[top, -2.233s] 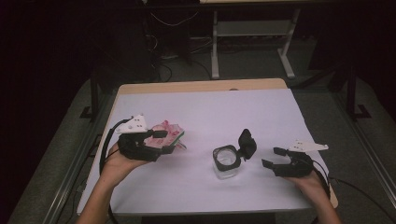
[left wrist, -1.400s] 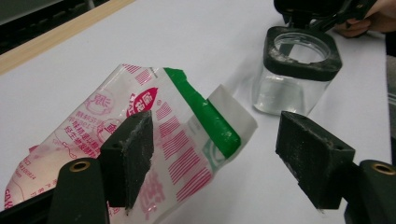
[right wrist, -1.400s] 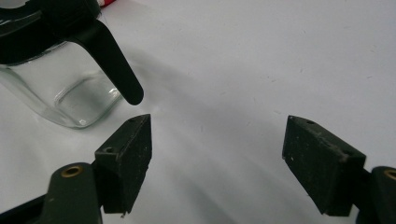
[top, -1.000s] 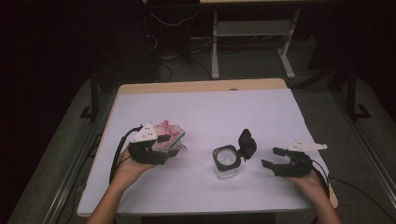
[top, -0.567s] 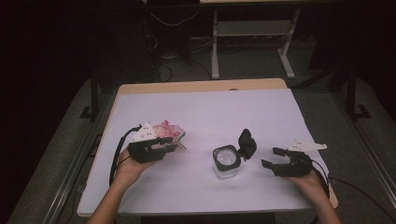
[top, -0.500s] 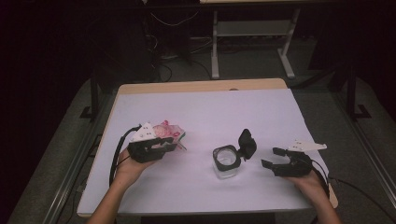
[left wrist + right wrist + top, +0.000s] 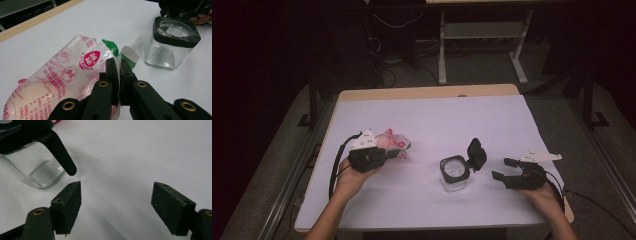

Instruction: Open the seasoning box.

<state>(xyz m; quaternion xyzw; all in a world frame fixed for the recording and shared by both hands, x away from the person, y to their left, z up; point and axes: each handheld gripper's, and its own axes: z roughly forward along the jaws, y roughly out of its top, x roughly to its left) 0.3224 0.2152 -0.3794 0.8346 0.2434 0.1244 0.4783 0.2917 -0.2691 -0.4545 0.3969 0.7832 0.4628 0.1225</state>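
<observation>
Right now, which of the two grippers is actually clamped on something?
The left gripper: its jaws are shut on a corner of the pink-printed bag. The right gripper is wide open beside the glass jar, holding nothing.

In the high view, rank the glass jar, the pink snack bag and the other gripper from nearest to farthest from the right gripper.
Measured from the right gripper, in the high view:
1. Glass jar, just to its left, lid flipped open.
2. Pink snack bag, farther left on the table.
3. Left gripper, shut on that bag's edge; it overlaps the bag, so these two are nearly level.
</observation>
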